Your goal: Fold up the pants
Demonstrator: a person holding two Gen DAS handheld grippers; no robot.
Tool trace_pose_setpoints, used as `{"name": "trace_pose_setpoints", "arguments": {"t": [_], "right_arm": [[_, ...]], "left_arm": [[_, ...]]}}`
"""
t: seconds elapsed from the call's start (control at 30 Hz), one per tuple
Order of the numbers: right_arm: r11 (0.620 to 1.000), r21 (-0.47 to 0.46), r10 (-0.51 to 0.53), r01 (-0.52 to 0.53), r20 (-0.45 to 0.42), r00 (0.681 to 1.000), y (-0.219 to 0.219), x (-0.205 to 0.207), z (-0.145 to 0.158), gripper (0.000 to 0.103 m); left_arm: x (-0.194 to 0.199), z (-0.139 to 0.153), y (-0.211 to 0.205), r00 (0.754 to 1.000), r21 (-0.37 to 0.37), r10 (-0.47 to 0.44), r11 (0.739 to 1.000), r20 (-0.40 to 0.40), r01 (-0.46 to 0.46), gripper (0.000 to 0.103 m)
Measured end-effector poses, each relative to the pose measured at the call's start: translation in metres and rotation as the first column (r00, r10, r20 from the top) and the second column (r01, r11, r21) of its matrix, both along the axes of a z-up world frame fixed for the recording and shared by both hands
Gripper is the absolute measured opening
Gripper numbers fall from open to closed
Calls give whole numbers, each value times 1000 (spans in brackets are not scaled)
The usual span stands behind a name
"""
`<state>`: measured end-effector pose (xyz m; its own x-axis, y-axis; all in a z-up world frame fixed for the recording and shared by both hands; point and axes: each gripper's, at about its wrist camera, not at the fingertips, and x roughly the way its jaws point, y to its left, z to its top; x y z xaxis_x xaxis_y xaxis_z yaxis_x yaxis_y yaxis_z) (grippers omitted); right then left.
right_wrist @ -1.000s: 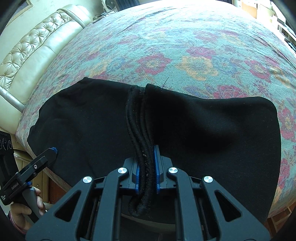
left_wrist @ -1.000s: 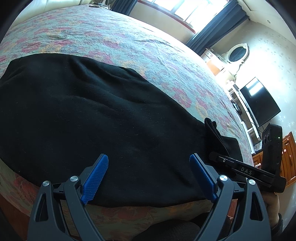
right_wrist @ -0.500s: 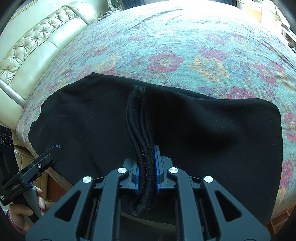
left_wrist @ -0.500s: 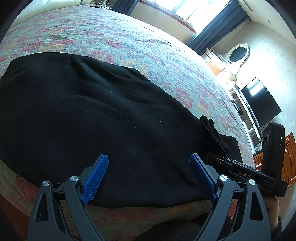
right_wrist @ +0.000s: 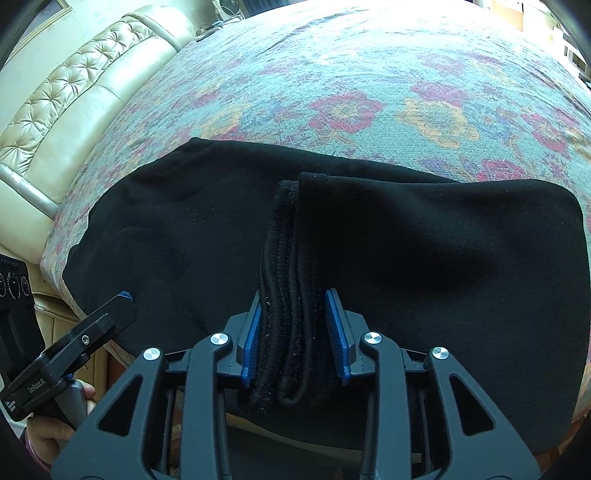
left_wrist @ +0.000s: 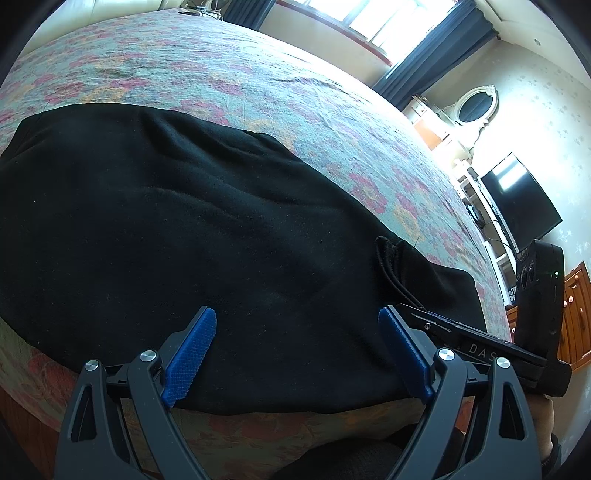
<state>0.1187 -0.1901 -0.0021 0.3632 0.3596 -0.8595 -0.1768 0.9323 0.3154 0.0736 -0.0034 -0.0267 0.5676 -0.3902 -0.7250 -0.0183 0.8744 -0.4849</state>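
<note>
Black pants (left_wrist: 184, 229) lie folded across the near edge of a floral bed cover (left_wrist: 258, 81). My left gripper (left_wrist: 295, 317) hovers open over their near edge, with only flat cloth below its blue pads. In the right wrist view, the same pants (right_wrist: 443, 258) show a thick bundle of stitched edges (right_wrist: 280, 288). That bundle runs between the fingers of my right gripper (right_wrist: 294, 299). Its jaws are opening: the left pad still touches the bundle, while a gap shows at the right pad (right_wrist: 334, 325).
A cream tufted headboard (right_wrist: 74, 92) borders the bed on the left. A dark TV (left_wrist: 517, 203), a wooden cabinet (left_wrist: 576, 314) and a curtained window (left_wrist: 388, 22) stand beyond the bed. A hand (right_wrist: 48, 439) grips the left tool's handle at the bed edge.
The right gripper's jaws, clamped tight on the bundle of edges before, have spread apart. The bundle has settled lower onto the pants. The left gripper has not moved.
</note>
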Motion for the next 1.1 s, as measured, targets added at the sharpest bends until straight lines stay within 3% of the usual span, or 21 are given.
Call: {"name": "trace_pose_setpoints", "arguments": {"t": [0.43, 1.1], "right_arm": [[999, -46, 22, -20, 29, 999, 20, -4, 0, 52], [982, -169, 108, -89, 103, 989, 46, -19, 9, 60]], "left_arm": [[-1, -2, -1, 1000, -3, 1, 1000, 0, -1, 88], [-2, -1, 9, 1000, -16, 20, 1000, 3, -19, 88]]}}
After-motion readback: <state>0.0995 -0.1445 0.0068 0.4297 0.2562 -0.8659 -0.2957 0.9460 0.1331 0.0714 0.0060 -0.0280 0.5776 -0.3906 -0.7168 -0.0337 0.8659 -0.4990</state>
